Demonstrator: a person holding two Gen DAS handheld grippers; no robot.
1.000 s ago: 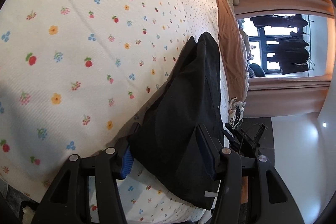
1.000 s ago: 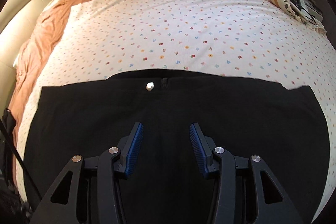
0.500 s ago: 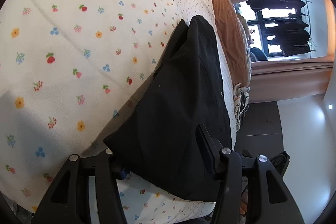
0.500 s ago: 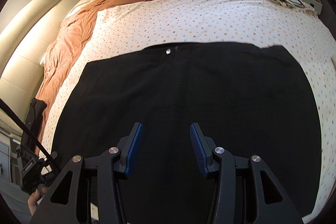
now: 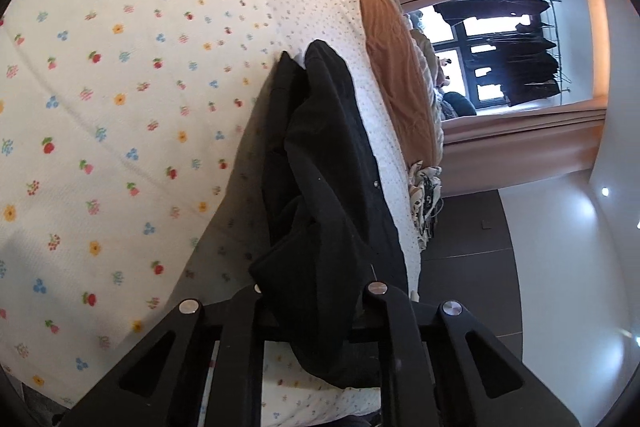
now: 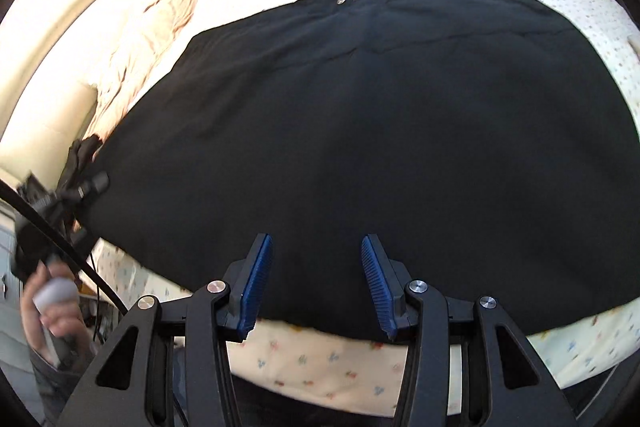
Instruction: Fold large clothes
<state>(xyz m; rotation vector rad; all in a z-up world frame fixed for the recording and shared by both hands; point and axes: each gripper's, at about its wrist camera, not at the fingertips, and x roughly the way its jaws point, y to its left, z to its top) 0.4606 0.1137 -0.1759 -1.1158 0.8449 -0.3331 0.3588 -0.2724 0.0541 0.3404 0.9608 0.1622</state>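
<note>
On the bed (image 6: 328,367), over a flowered sheet (image 5: 120,107), a black garment (image 6: 380,131) lies spread flat. My left claw (image 5: 316,291) is closing on a bunched corner of it, with the cloth caught between the jaws and lifted off the sheet. My right claw (image 6: 316,279) hangs released above the garment's near edge, its blue pads (image 6: 256,283) apart and holding nothing.
</note>
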